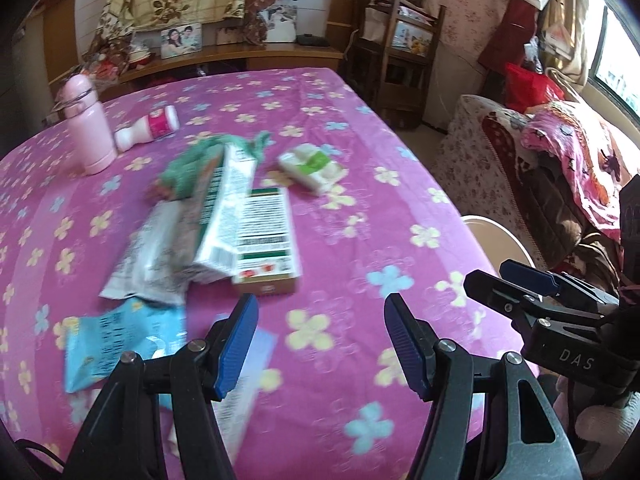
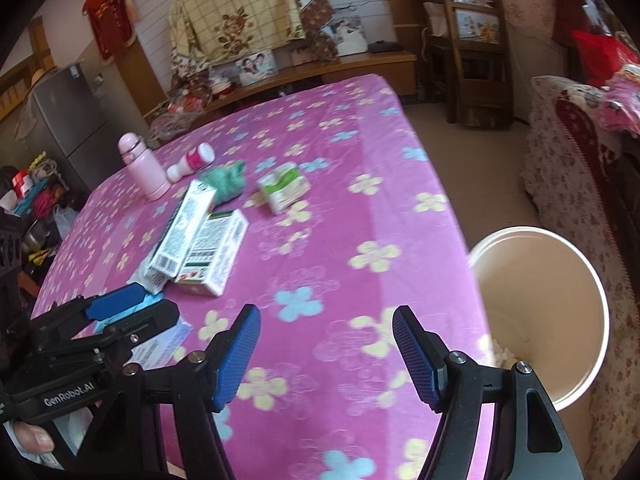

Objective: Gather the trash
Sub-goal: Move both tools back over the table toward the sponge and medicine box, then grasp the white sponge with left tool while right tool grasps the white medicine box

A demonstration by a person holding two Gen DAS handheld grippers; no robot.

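Trash lies in a loose heap on the pink flowered tablecloth, ahead of my two grippers. My left gripper is spread, with only cloth between its blue pads. My right gripper is spread too and holds nothing. In the left view it shows at the right edge, partly cut off. Nearest to me is a blue wrapper, blurred and half hidden behind my left finger. Just beyond it a silver packet lies under a long white carton, and a flat box with small printing touches this carton on its right side. I cannot read the printing. Farther on, a green crumpled thing lies behind the carton, and a small white and green pack lies apart to the right. At the far side a pink flask stands upright, and a small white bottle lies on its side beside it. Right of the table stands a white bucket; its bottom is hard to make out.
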